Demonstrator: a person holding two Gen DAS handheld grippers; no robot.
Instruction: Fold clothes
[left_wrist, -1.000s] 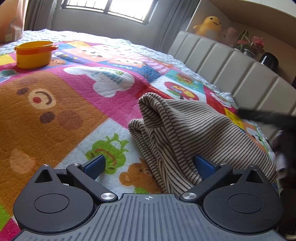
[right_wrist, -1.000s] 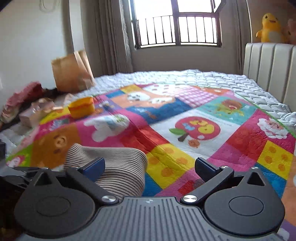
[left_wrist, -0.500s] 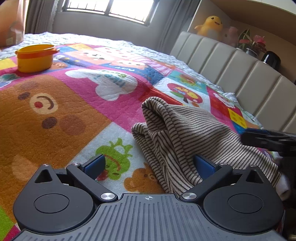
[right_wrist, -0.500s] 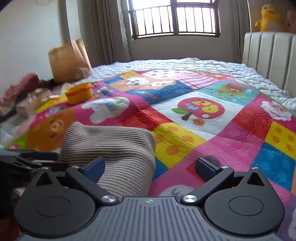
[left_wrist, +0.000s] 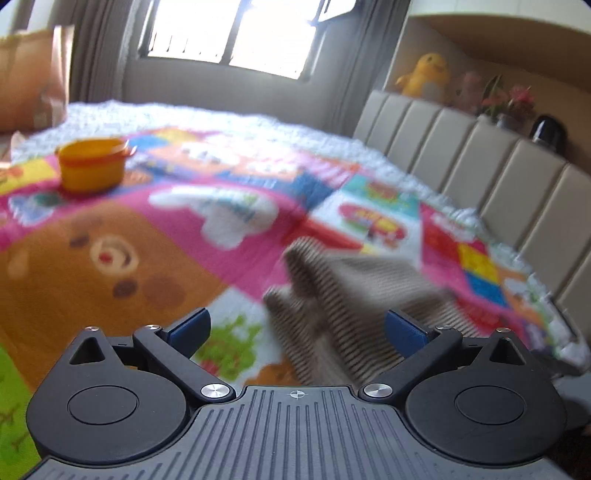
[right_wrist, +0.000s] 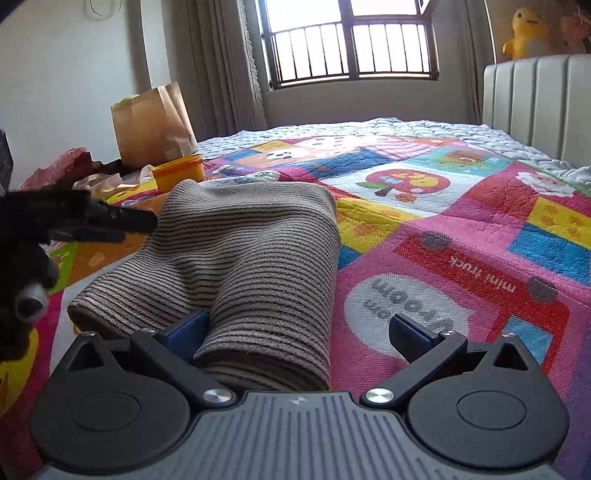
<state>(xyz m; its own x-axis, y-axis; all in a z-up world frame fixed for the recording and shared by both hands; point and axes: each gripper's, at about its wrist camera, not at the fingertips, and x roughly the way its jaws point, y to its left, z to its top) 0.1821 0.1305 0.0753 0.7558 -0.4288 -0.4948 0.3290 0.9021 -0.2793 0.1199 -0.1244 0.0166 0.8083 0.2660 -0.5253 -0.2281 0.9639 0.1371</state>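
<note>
A folded brown striped garment lies on the colourful quilt. In the left wrist view it is blurred and sits just ahead, toward the right finger. My left gripper is open and empty. My right gripper is open, with the near end of the garment lying between its fingers, against the left finger. The left gripper also shows in the right wrist view, at the garment's left side.
An orange pot stands on the quilt at the far left. A brown paper bag and loose clothes lie beyond the bed's left edge. A padded headboard runs along the right, with a yellow plush duck on the shelf above.
My right gripper has moved forward and down onto the garment's near end. My left gripper has lifted and tilted up, blurring its view.
</note>
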